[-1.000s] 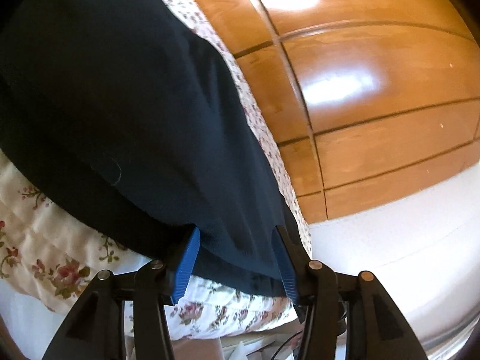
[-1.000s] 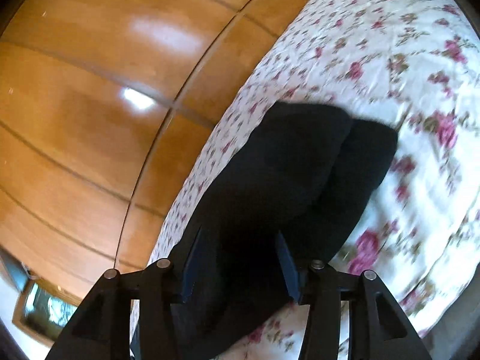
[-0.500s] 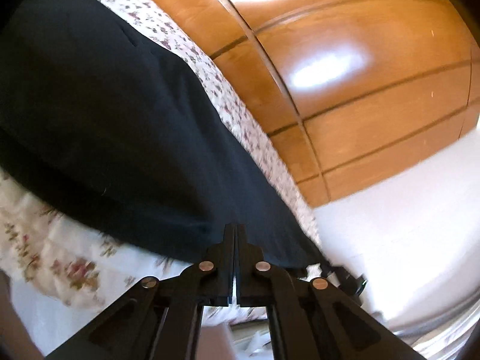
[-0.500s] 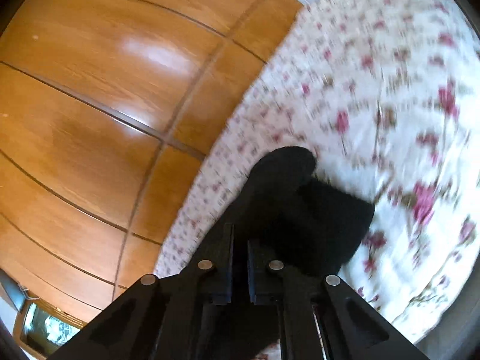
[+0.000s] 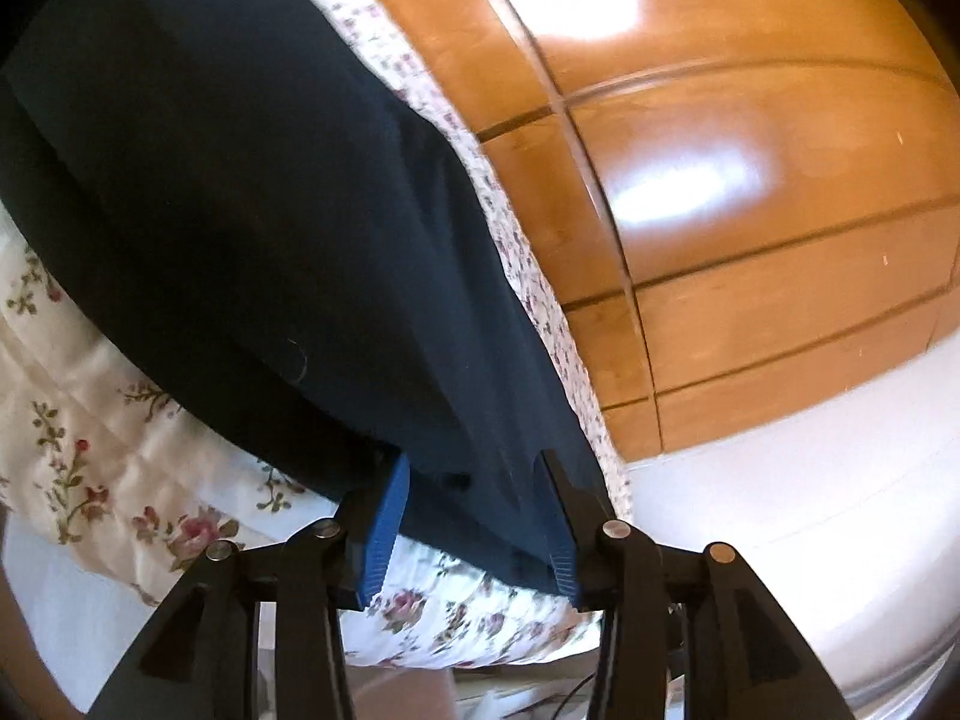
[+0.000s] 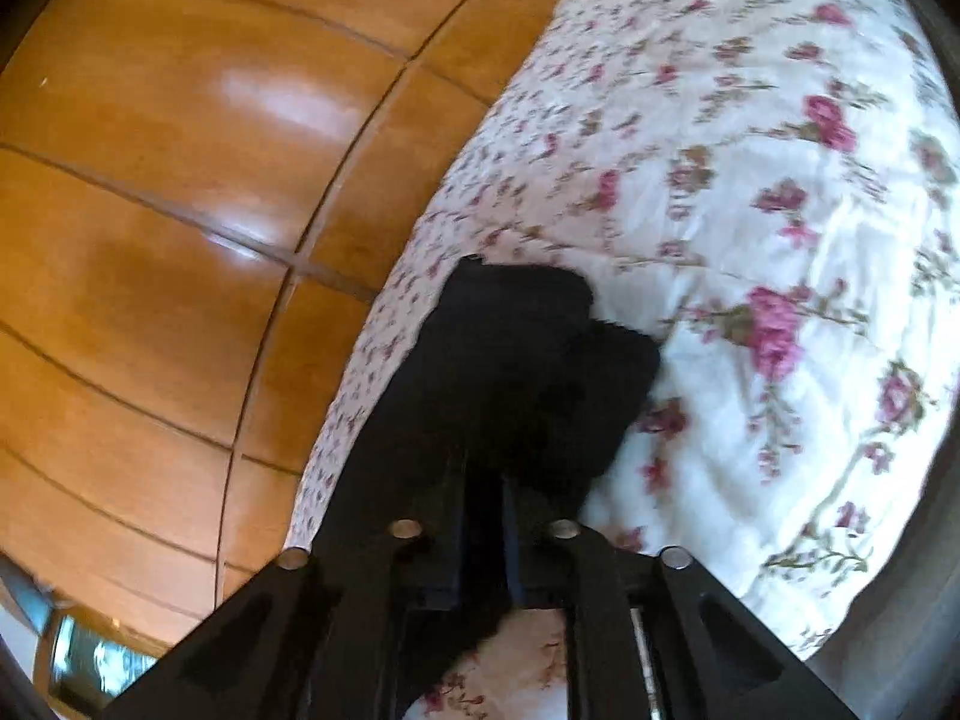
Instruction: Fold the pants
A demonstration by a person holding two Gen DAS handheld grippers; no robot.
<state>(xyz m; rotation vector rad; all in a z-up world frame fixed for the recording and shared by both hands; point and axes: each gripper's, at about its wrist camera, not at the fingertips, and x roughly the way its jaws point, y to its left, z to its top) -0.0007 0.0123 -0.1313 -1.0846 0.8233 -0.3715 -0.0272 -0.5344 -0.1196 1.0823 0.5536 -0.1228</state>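
Dark navy pants (image 5: 252,198) lie stretched along the edge of a floral bedspread (image 5: 90,432). My left gripper (image 5: 474,516) is open, its blue pads on either side of the near end of the pants, which lies between them. In the right wrist view my right gripper (image 6: 483,516) is shut on the other end of the pants (image 6: 516,360), which bunches up dark ahead of the fingers on the bedspread (image 6: 750,210).
A glossy wooden wardrobe (image 5: 750,180) runs close along the bed's edge and also shows in the right wrist view (image 6: 168,210). A white surface (image 5: 810,540) lies at the right of the left wrist view.
My left gripper was open, shut half a second ago, and is open again around the pants' end. My right gripper closed on the pants and stays shut, with the fabric bunched further.
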